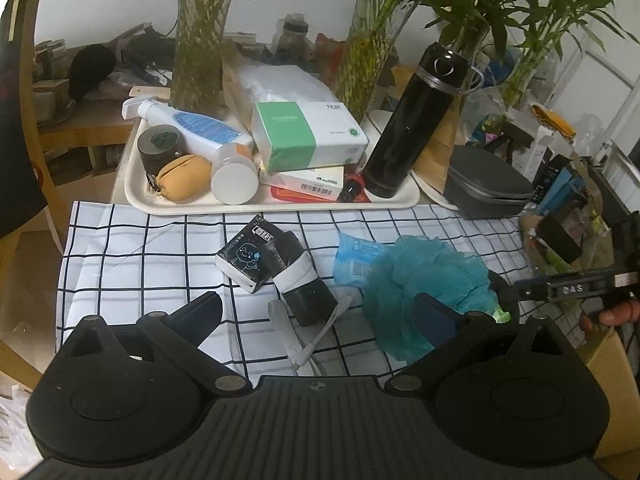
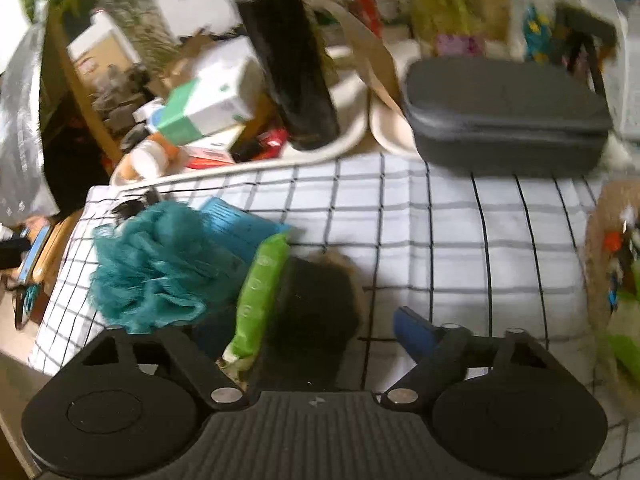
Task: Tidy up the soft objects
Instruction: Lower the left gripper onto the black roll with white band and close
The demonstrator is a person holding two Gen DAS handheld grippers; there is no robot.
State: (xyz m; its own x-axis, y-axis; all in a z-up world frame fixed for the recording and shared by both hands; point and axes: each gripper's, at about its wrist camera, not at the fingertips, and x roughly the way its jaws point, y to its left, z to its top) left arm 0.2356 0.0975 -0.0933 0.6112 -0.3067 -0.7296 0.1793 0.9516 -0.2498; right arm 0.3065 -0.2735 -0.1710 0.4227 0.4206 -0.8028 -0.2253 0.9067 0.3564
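Note:
On the checked cloth (image 1: 120, 248) lie a black tissue pack (image 1: 244, 258), a black cloth roll with a white band (image 1: 304, 280), a blue packet (image 1: 356, 260) and a teal bath pouf (image 1: 432, 276). My left gripper (image 1: 320, 312) stands open just in front of the roll, touching nothing. In the right wrist view the pouf (image 2: 152, 268) lies at the left, beside a green soft pack (image 2: 260, 292) and a dark round soft thing (image 2: 316, 312). My right gripper (image 2: 316, 336) is open around these two; its right finger (image 2: 416, 336) stands clear of them, and the left finger is mostly hidden.
A white tray (image 1: 280, 205) at the back holds a spray bottle, boxes and a black flask (image 1: 412, 124). A grey zip case (image 1: 488, 188) sits to its right, with glass vases of plants behind. A cardboard box (image 1: 608, 360) stands at the right edge, and a plush toy (image 2: 612, 260) lies nearby.

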